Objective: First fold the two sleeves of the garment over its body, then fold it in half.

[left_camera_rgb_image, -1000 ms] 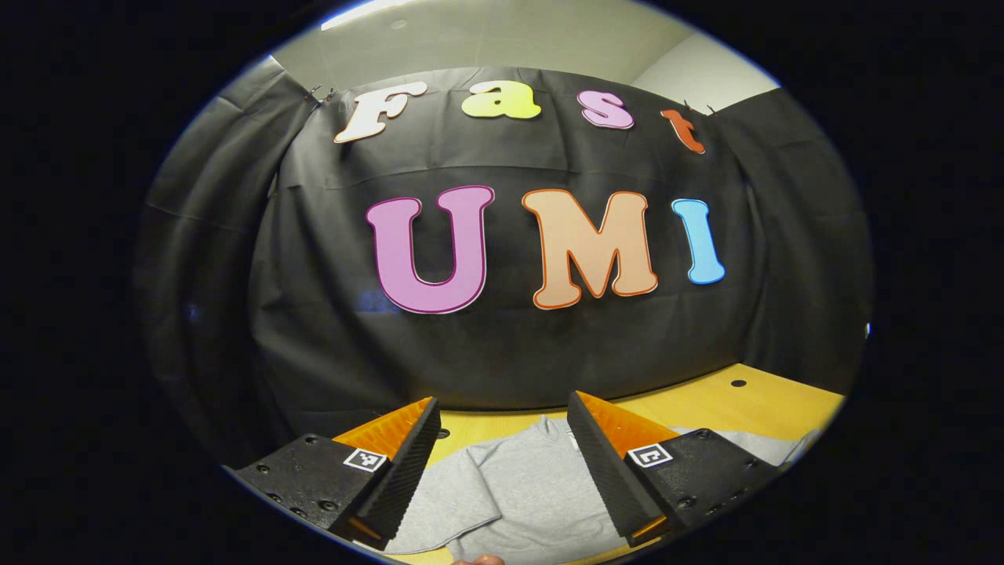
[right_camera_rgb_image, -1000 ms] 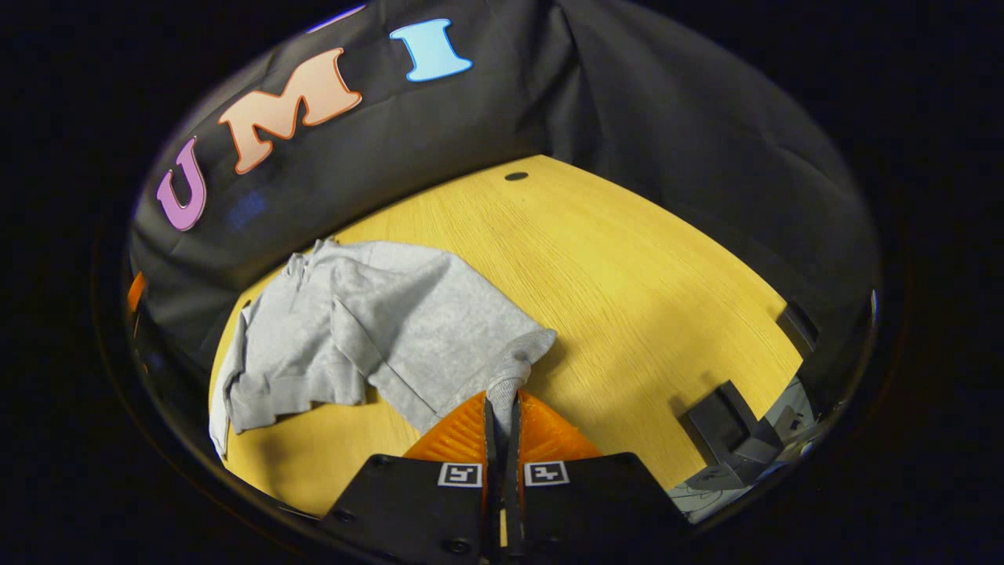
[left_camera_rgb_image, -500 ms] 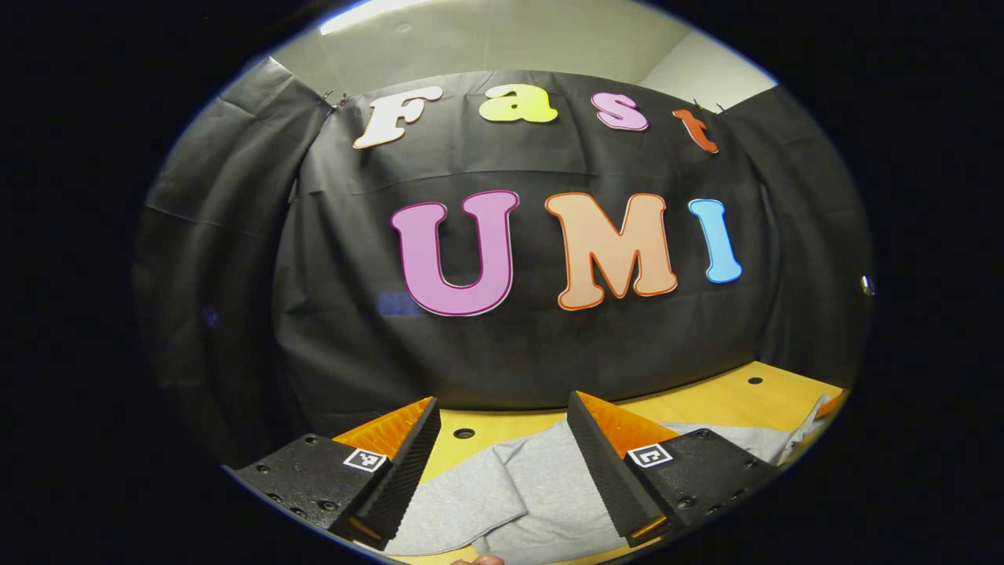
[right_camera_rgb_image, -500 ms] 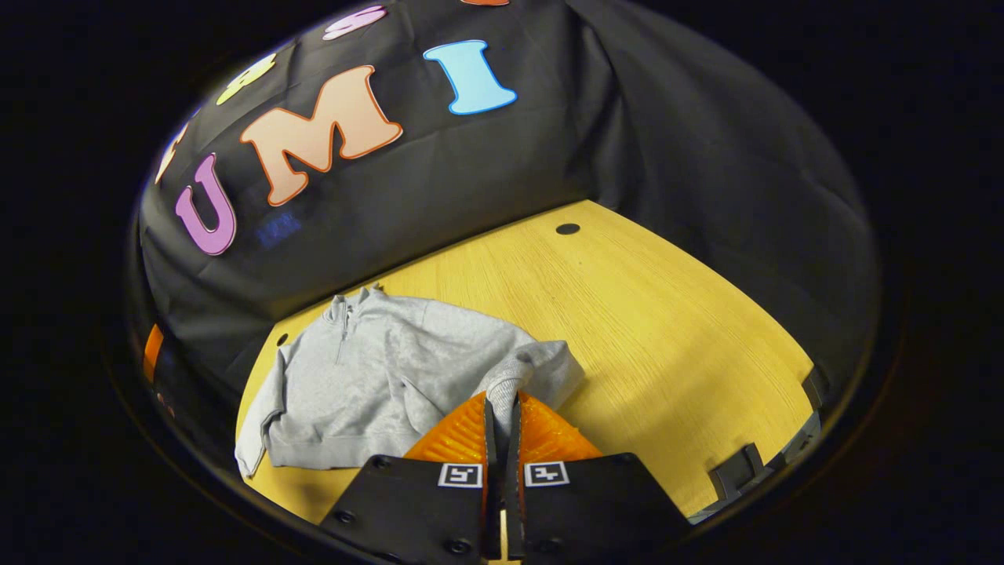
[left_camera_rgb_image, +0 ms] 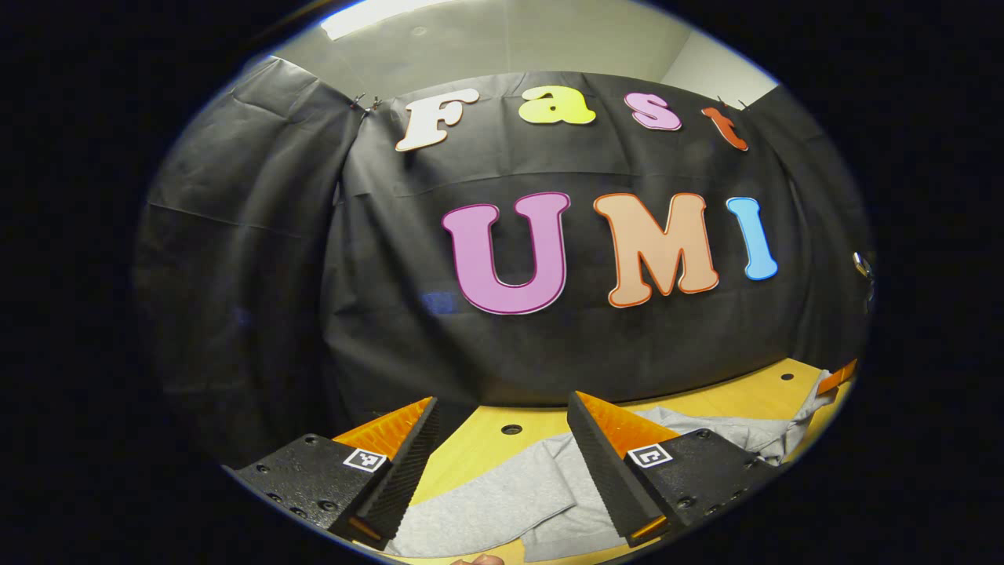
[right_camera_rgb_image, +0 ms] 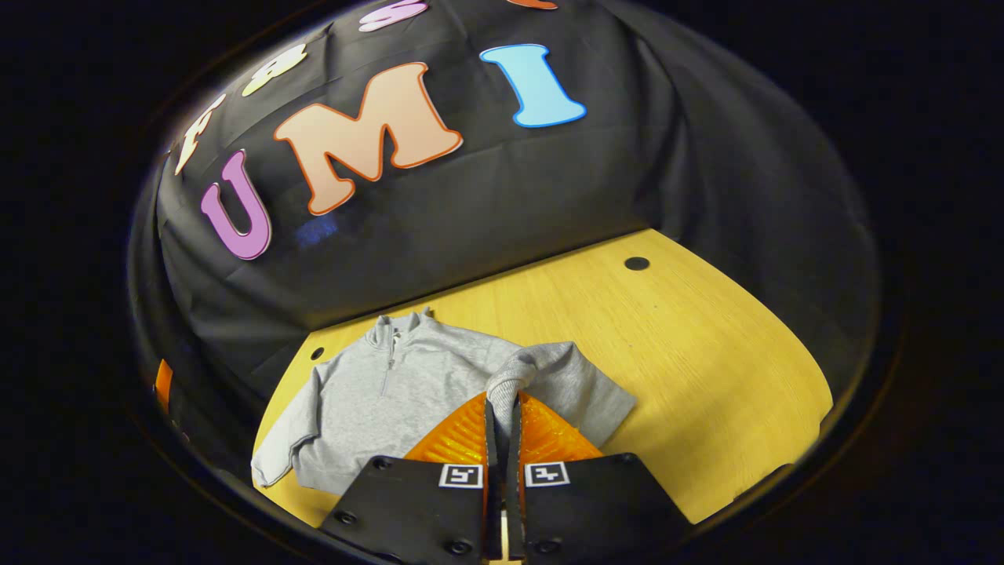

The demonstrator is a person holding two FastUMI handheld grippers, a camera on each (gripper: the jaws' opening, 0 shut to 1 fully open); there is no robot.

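Observation:
A grey zip-neck sweatshirt [right_camera_rgb_image: 392,392] lies flat on the yellow wooden table [right_camera_rgb_image: 690,361], collar toward the black wall. My right gripper [right_camera_rgb_image: 502,404] is shut on the cuff of one sleeve [right_camera_rgb_image: 510,377], which rises off the table and drapes back over the garment's right side. The other sleeve [right_camera_rgb_image: 286,447] lies stretched out along the left edge of the body. In the left gripper view, my left gripper [left_camera_rgb_image: 502,428] stands open above the sweatshirt [left_camera_rgb_image: 502,502], nothing between its fingers. A fingertip of a hand [left_camera_rgb_image: 478,560] shows at the bottom edge.
Round holes mark the tabletop [right_camera_rgb_image: 636,264] [left_camera_rgb_image: 511,429] near the back wall. Black cloth closes the booth behind and on both sides. Bare wood lies to the right of the garment in the right gripper view.
My right gripper has carried the sleeve cuff up and over toward the garment's body. The left gripper has swung leftward while staying open.

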